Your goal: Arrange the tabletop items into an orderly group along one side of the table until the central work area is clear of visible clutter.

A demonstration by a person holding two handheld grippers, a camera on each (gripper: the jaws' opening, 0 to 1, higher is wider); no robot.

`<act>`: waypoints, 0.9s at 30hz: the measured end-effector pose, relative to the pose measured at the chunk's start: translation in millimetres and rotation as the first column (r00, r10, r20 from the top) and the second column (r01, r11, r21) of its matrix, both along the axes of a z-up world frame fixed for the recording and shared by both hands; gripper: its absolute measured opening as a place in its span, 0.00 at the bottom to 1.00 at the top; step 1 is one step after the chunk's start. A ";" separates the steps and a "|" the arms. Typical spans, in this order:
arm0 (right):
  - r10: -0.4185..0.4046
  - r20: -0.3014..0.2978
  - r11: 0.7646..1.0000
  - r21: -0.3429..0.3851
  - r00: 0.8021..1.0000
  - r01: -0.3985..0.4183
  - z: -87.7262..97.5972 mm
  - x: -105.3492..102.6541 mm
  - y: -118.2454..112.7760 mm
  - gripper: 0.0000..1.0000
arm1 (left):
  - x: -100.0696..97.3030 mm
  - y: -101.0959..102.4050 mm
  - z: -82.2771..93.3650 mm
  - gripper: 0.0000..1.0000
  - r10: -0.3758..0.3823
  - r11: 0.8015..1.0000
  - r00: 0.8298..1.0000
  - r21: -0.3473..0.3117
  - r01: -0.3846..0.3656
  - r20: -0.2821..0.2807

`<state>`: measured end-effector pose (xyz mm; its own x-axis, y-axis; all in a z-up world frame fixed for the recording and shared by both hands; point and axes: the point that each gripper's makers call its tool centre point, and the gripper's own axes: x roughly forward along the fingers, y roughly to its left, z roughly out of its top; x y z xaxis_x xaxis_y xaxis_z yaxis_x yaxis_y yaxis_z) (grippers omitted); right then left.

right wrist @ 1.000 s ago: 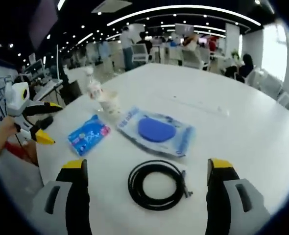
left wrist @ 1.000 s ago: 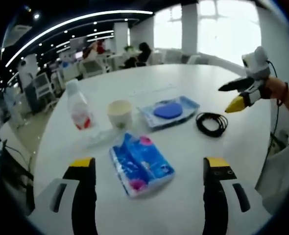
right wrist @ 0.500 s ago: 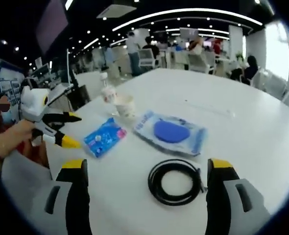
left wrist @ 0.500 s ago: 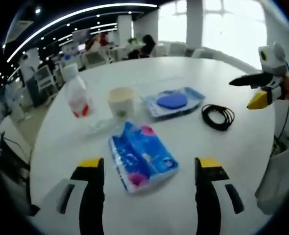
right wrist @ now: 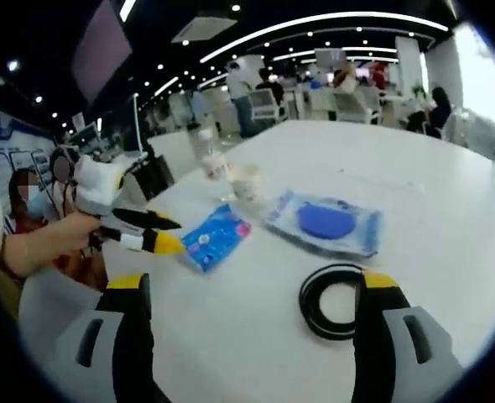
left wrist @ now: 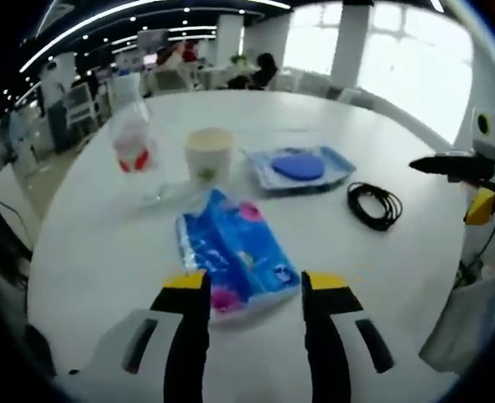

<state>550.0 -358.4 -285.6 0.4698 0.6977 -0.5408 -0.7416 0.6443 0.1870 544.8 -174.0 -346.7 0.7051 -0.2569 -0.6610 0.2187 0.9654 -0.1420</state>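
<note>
Left gripper [left wrist: 252, 285] released, jaws flanking blue tissue pack [left wrist: 235, 262]; right gripper [right wrist: 252, 290] released, black cable coil [right wrist: 336, 298] at 3 o'clock.

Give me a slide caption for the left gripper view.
Left gripper fingers straddle the blue tissue pack on the white table, not yet closed.

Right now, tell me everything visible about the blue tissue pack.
The blue tissue pack is a soft, glossy plastic packet, blue with pink and white print, slightly crumpled. It lies flat on the white table, angled diagonally, in front of the paper cup. Its near end sits between the left gripper's yellow-tipped jaws, which stand open around it; contact cannot be told. In the right gripper view it lies beside that gripper's tip.
</note>
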 end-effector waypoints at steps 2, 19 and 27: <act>0.000 -0.010 1.000 -0.021 1.000 0.000 -7.0 -1.0 -1.7 0.99 | -0.6 -1.3 -1.3 0.34 -0.004 1.000 1.000 -0.003 0.004 -0.004; 0.046 -0.004 0.998 -0.030 0.999 -0.046 -11.1 -6.4 3.2 0.96 | -3.2 -2.6 -14.4 0.14 0.011 0.999 0.997 -0.036 -0.014 -0.071; 0.069 -0.006 0.997 -0.030 0.998 -0.069 -12.7 -9.9 7.4 0.96 | -5.1 -0.2 -15.3 0.08 0.031 0.998 0.995 -0.060 -0.036 -0.090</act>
